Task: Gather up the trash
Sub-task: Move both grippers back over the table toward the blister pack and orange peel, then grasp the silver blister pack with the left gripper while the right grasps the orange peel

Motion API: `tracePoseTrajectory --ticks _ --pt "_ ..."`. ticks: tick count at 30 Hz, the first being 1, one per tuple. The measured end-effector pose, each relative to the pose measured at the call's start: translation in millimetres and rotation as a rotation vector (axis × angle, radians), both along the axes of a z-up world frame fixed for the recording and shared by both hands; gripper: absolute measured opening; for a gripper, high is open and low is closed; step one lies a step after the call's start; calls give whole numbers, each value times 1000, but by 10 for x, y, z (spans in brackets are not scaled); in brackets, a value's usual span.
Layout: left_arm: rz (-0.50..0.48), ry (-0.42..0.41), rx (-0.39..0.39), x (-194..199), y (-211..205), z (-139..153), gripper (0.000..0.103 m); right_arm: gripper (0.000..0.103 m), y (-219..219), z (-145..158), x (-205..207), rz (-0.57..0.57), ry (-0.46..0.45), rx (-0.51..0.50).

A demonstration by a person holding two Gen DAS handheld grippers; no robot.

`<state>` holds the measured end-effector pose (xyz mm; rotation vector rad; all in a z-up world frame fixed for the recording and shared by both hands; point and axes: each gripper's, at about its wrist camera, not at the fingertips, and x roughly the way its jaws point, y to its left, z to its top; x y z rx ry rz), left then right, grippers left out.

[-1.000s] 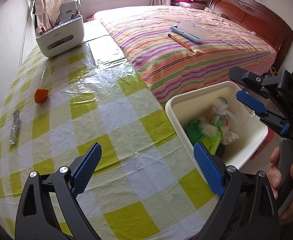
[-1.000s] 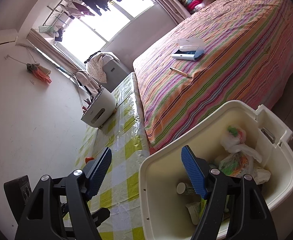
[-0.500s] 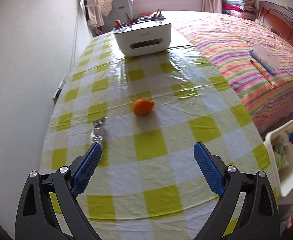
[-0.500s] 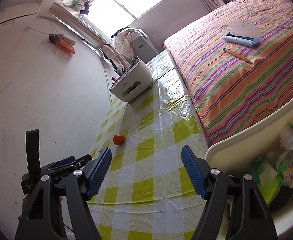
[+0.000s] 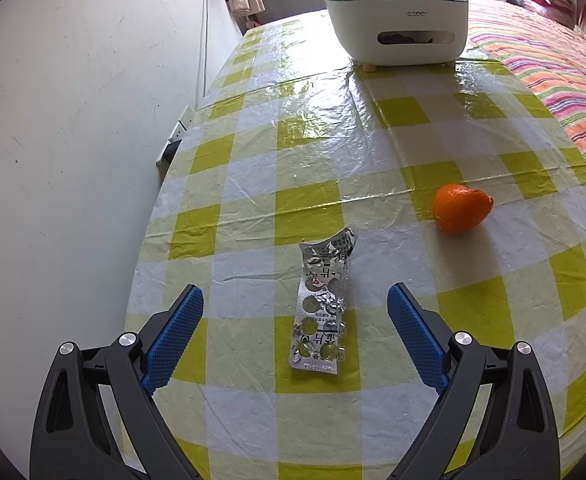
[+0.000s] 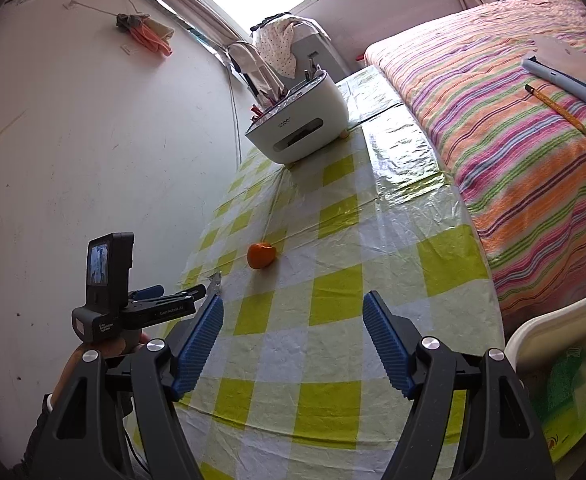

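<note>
My left gripper [image 5: 295,326] hangs spread and empty over the crumpled blister pack [image 5: 323,304], which lies on the table [image 5: 493,360] near the wall, left of the orange [image 5: 461,208]. I should lower squarely and pinch its raised edges; my right gripper [image 6: 293,340] waits spread, holding nothing.

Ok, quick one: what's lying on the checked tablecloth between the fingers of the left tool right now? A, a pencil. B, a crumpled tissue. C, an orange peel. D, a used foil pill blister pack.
D: the silvery, emptied blister pack lies flat on the tablecloth between the open blue fingers of the left tool, untouched, while the orange peel sits further off to the right.
</note>
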<state>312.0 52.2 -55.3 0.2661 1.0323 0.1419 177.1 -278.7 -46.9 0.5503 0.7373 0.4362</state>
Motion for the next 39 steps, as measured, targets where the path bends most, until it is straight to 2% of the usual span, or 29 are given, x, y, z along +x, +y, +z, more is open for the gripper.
tracePoseTrajectory --ticks 10,13,16,18,20,22,24,29,31,32,36,39 --pt "24 98 -110 183 135 -200 91 70 429 126 594 105 -3 -74" --pt "34 100 -100 192 160 -259 89 70 600 118 854 138 5 -102" --pt "39 119 -118 215 208 -318 67 70 812 46 1100 182 26 -143" --pt "50 120 -167 231 263 -329 59 70 964 -21 1240 213 41 -178" --pt "49 120 -193 239 281 -327 55 70 1112 -91 1354 234 48 -217" --pt "35 118 -220 224 280 -322 45 70 1276 -151 1457 245 56 -265" --pt "23 120 -228 202 260 -313 31 70 1415 -208 1538 261 68 -297" --pt "-1 114 -197 134 214 -309 31 69 1683 -348 1688 274 99 -387" --pt "3 123 -224 108 243 -303 31 57 1747 -400 1713 284 102 -439" --pt "5 128 -240 94 253 -301 31 41 1781 -424 1703 296 99 -468" --pt "-7 145 -286 28 218 -279 31 31 1746 -426 1582 300 53 -487" --pt "-24 142 -297 -47 133 -231 31 28 1626 -409 1441 295 35 -460"
